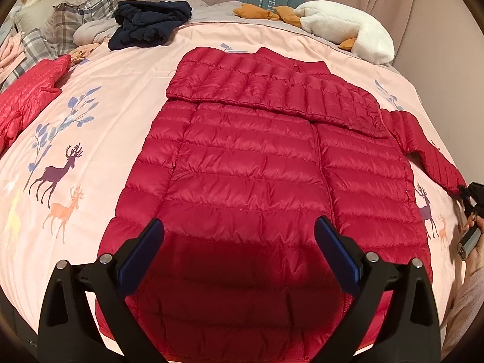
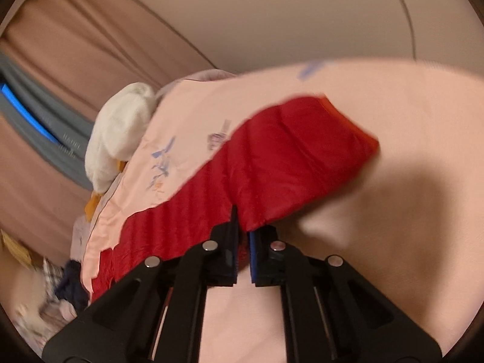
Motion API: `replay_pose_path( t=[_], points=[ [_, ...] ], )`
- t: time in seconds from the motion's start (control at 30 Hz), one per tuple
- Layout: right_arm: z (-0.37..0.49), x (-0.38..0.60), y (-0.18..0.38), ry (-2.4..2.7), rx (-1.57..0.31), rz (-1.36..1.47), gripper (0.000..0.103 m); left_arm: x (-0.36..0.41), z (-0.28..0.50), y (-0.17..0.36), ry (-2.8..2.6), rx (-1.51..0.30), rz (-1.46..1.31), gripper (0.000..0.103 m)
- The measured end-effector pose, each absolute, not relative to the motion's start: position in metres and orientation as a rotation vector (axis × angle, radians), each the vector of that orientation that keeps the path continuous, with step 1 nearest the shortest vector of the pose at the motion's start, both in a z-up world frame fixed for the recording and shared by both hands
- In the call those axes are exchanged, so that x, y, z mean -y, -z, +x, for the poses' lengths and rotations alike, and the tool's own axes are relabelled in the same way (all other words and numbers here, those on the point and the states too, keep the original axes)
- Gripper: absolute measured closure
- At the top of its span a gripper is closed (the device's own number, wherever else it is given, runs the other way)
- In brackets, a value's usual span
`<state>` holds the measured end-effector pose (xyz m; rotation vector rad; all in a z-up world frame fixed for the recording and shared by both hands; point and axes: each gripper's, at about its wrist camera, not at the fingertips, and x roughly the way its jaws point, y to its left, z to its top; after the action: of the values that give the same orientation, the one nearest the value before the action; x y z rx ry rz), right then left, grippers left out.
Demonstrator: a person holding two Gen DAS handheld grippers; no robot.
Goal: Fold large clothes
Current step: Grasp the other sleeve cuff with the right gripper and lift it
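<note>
A red quilted puffer jacket lies flat, front up, on the pink bed cover. One sleeve is folded across the chest. The other sleeve stretches out to the right. My left gripper is open and empty, hovering over the jacket's hem. My right gripper is shut on the cuff of the outstretched sleeve; it also shows at the right edge of the left wrist view, holding the cuff end.
A second red jacket lies at the left. A navy garment, plaid pillows and a white plush goose sit at the far end. Curtains hang behind the bed.
</note>
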<state>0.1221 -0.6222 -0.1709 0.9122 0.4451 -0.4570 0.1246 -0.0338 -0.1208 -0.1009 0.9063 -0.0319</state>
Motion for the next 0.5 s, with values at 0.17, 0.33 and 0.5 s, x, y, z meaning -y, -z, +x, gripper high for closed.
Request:
replay_pose_path(
  t=[0.17, 0.33, 0.5],
  points=[
    [0.124, 0.604, 0.135, 0.39, -0.4, 0.826, 0.098, 0.035, 0.122, 0.123, 0.043, -0.912, -0.109, 0.003],
    [0.128, 0.578, 0.1, 0.315, -0.37, 0.74, 0.098, 0.036, 0.118, 0.123, 0.054, -0.909, -0.101, 0.003],
    [0.141, 0.538, 0.07, 0.229, -0.37, 0.631, 0.098, 0.031, 0.114, 0.123, 0.054, -0.904, -0.115, 0.003]
  ],
)
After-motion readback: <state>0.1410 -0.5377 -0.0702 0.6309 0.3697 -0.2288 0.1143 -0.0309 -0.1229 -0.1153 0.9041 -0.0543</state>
